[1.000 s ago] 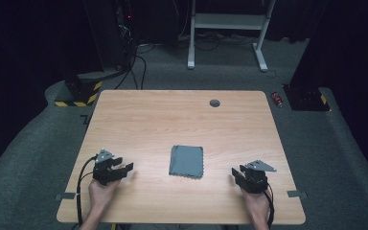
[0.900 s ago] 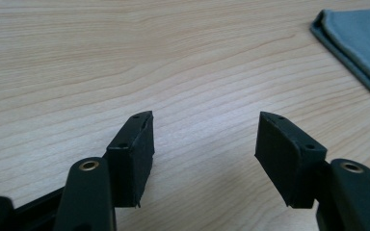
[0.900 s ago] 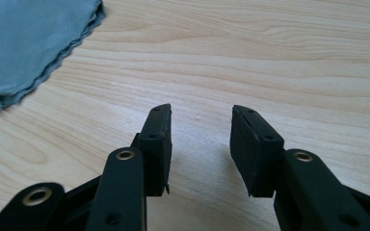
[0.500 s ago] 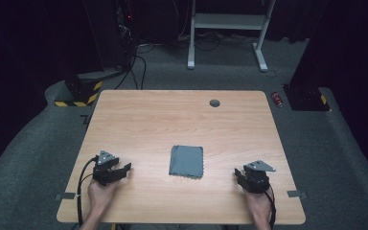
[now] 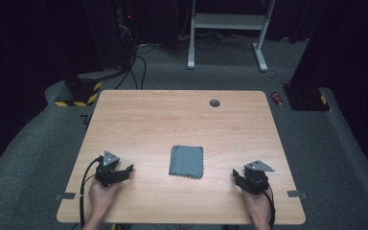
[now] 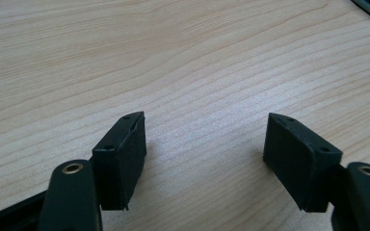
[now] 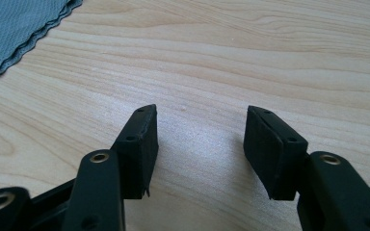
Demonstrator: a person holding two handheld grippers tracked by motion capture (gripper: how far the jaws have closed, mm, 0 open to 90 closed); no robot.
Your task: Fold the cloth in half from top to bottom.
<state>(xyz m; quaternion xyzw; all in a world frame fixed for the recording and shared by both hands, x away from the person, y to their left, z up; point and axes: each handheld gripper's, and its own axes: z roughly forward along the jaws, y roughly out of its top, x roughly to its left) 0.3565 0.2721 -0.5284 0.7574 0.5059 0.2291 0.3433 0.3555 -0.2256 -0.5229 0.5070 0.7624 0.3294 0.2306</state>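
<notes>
Folded grey cloth [image 5: 187, 161] flat at middle of desk [image 5: 172, 120], easy to reach. Left gripper [image 6: 204, 139] and right gripper [image 7: 200, 130] beside it, fingers wide, holding nothing.

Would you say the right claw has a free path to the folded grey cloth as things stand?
Probably yes: the right claw is open, empty, and only bare table lies between it and the grey cloth.
</notes>
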